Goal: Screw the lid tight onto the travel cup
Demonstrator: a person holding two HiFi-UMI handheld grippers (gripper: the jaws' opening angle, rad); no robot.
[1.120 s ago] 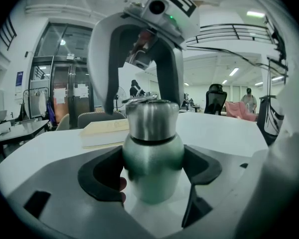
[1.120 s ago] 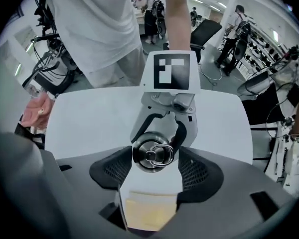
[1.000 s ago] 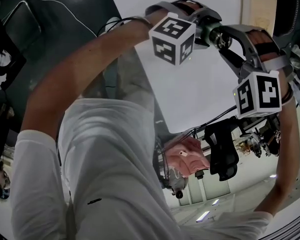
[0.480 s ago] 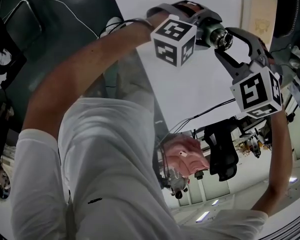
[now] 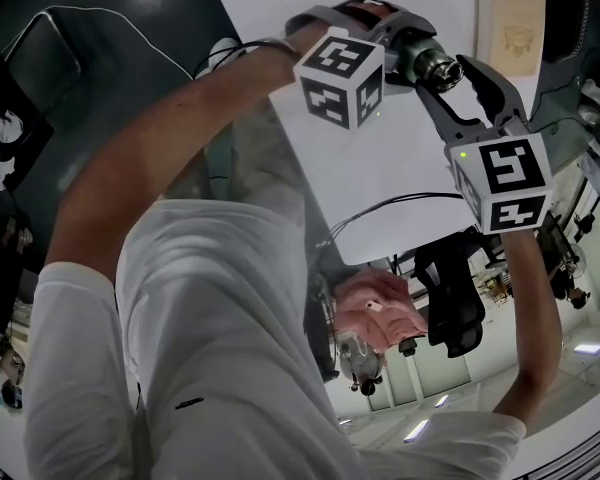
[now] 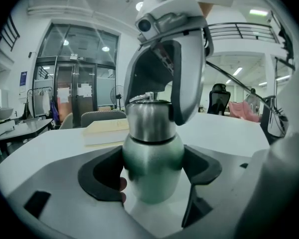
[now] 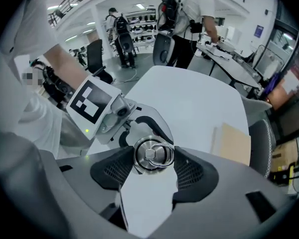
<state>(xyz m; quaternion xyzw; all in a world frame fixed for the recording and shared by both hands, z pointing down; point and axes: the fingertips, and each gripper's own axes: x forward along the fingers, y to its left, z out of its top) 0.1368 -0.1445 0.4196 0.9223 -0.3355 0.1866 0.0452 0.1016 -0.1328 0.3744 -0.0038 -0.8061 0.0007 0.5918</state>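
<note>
At the head view's upper right, the left gripper [image 6: 153, 174] clamps the cup [image 6: 152, 156] round its belly and the right gripper [image 7: 152, 169] pinches the lid [image 7: 153, 155]; smooth, rigid metal looks slippery, so squeeze the lid's rim squarely.

Lid [image 6: 149, 118] atop travel cup [image 6: 153, 168]; book [image 6: 107, 131] lies behind on table [image 6: 229, 133].

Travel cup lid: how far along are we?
Done: the lid sits on the travel cup. In hand: the left gripper clamps the body and the right gripper clamps the lid. Left: final tightening; whether it's tight can't be seen.
</note>
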